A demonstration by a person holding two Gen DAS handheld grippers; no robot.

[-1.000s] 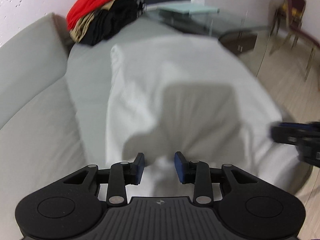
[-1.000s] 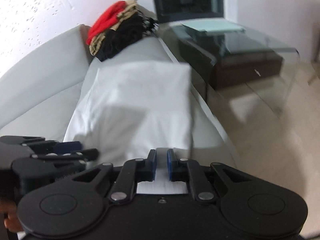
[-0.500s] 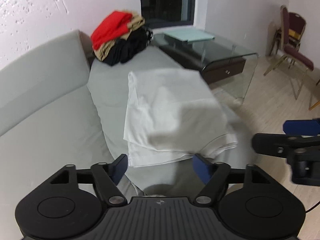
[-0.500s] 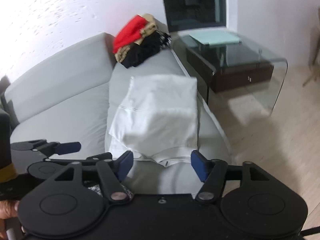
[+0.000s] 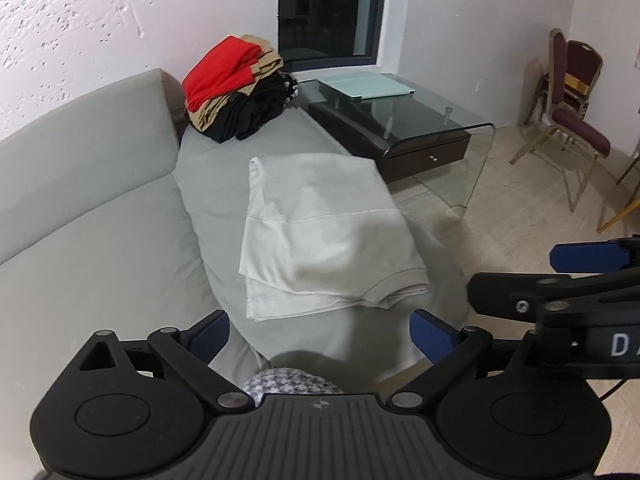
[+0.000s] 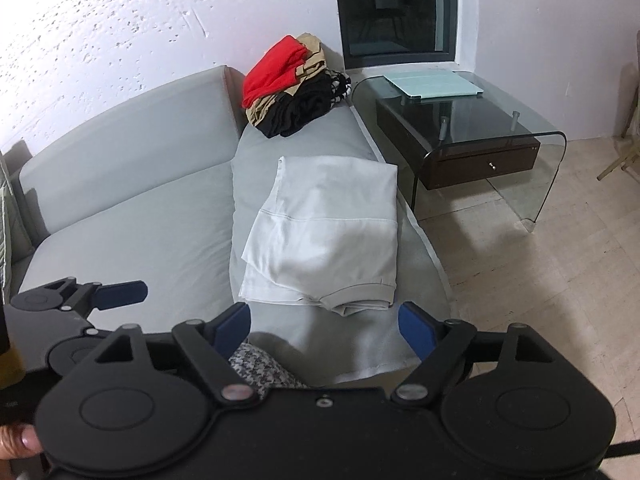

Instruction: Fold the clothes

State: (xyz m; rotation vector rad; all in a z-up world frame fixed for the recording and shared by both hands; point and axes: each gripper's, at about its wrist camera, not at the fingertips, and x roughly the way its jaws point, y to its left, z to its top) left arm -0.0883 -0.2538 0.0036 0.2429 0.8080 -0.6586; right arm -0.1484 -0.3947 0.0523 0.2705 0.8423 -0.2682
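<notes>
Fingers: left gripper [image 5: 319, 334] and right gripper [image 6: 325, 329] both stand spread wide with nothing between the blue pads, the jaws having just been opening
Garment: white folded garment [image 5: 325, 236] lies mid-frame on the seat, apart from both grippers; layered hems face the cameras
Surface: grey sofa [image 5: 100, 200]; pale floor at right
Room: textured white wall; dark window [image 6: 396, 8]; glass side table [image 6: 472, 120]; chairs [image 5: 572, 120] at upper right
Pile: red, tan and black clothes [image 5: 236, 88] stacked at the sofa's far end
Hard to make out: patterned fabric [image 6: 260, 368] cut off behind the grippers
</notes>
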